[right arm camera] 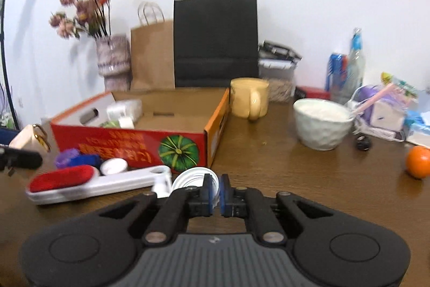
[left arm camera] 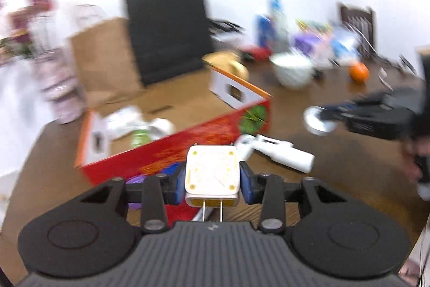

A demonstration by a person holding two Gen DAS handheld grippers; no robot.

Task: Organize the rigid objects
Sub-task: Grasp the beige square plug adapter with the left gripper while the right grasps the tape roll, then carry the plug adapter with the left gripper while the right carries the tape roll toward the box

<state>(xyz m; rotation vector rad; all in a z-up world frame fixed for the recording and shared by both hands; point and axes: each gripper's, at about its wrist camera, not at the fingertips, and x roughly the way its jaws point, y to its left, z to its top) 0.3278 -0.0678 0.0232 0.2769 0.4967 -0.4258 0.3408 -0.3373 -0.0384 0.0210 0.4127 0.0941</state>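
Two grippers are loaded: the left gripper point(left arm camera: 212, 180) clamps a white square plug-in charger point(left arm camera: 212, 176), prongs toward the camera, above the brown wooden worktop point(right arm camera: 282, 160) near the red cardboard tray's point(right arm camera: 129, 141) front wall. The right gripper point(right arm camera: 217, 192) pinches a white round lid point(right arm camera: 192, 178), partly hidden behind its fingers. Motion blur smears the left view's background. A red-padded white lint brush point(right arm camera: 88, 183) lies just beside the tray.

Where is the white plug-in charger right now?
In the left wrist view, the white square plug-in charger is clamped in the left hand-held gripper, prongs toward the camera, just before the red cardboard box.
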